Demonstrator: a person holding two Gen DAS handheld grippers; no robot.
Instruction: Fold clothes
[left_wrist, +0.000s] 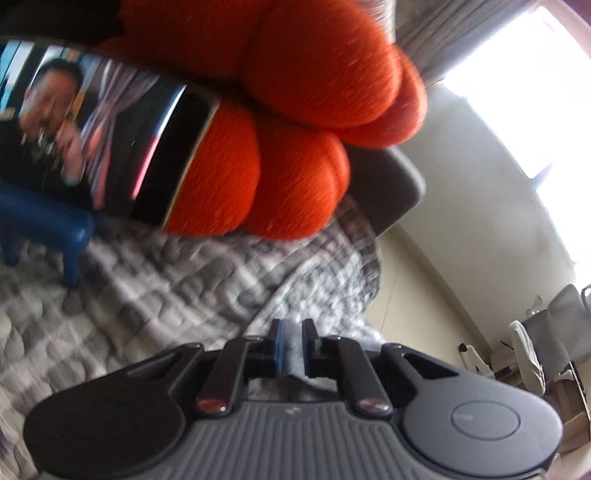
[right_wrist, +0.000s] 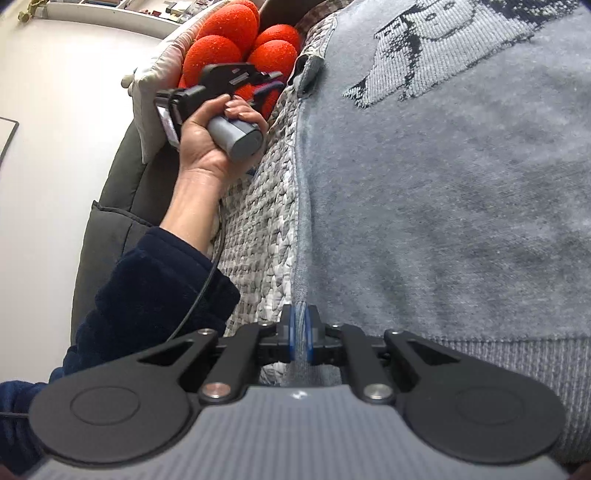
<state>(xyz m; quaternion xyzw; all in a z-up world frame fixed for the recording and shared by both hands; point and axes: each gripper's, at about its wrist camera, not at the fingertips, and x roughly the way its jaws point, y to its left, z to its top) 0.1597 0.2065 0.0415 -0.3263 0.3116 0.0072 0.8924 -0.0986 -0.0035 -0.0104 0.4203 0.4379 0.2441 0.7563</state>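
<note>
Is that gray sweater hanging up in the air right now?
No, the gray sweater lies spread flat on the woven bedspread, with the right gripper pinching its edge.

Grey knit sweater (right_wrist: 443, 192) w/ animal motif — flat on quilted cover, side edge pinched up.

Probably a home living room: grey sofa (right_wrist: 110, 206), knitted throw (left_wrist: 155, 295), orange cushion (left_wrist: 295, 122), bright window (left_wrist: 535, 92).

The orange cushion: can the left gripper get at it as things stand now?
Probably not at once. The left gripper is shut on the grey sweater edge, so its jaws are occupied. The orange cushion lies close ahead with nothing between.
</note>
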